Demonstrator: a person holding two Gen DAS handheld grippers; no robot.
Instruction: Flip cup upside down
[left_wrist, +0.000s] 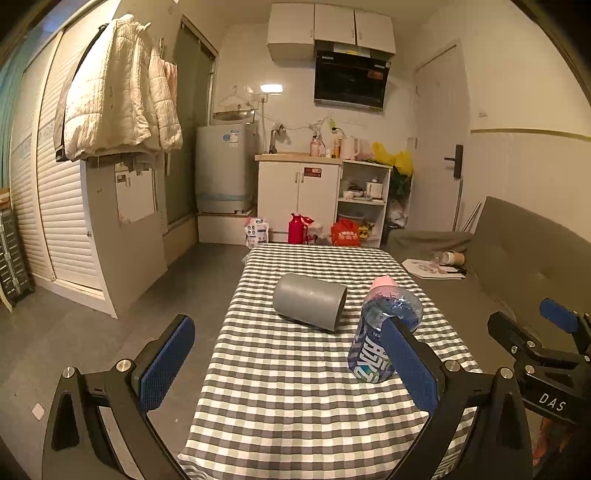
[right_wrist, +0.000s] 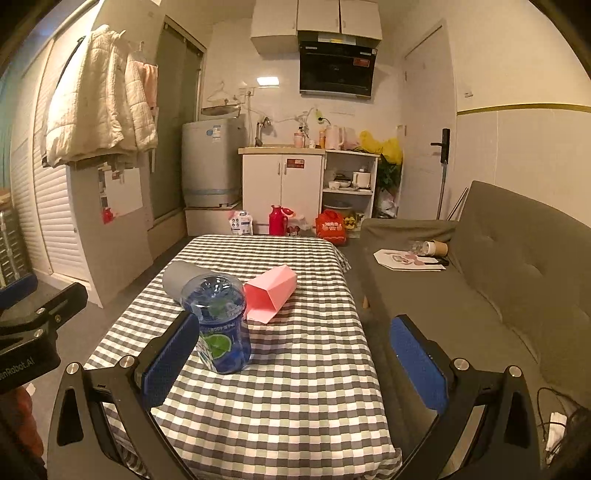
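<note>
A grey cup (left_wrist: 310, 301) lies on its side mid-table on the checked cloth (left_wrist: 295, 387). A see-through blue cup (left_wrist: 369, 354) stands to its right, near my left gripper's right finger. Behind it a pink cup (left_wrist: 384, 282) peeks out. In the right wrist view the pink cup (right_wrist: 271, 295) lies on its side with its mouth towards me, beside the blue cup (right_wrist: 223, 325) and the grey cup (right_wrist: 181, 277). My left gripper (left_wrist: 288, 332) and right gripper (right_wrist: 295, 321) are open, short of the cups and holding nothing.
A grey sofa (right_wrist: 480, 295) runs along the table's right side, with a paper sheet (right_wrist: 406, 258) and a bottle on its seat. Bare floor lies left of the table. A red flask (left_wrist: 297, 229) and bags stand beyond the table's far edge.
</note>
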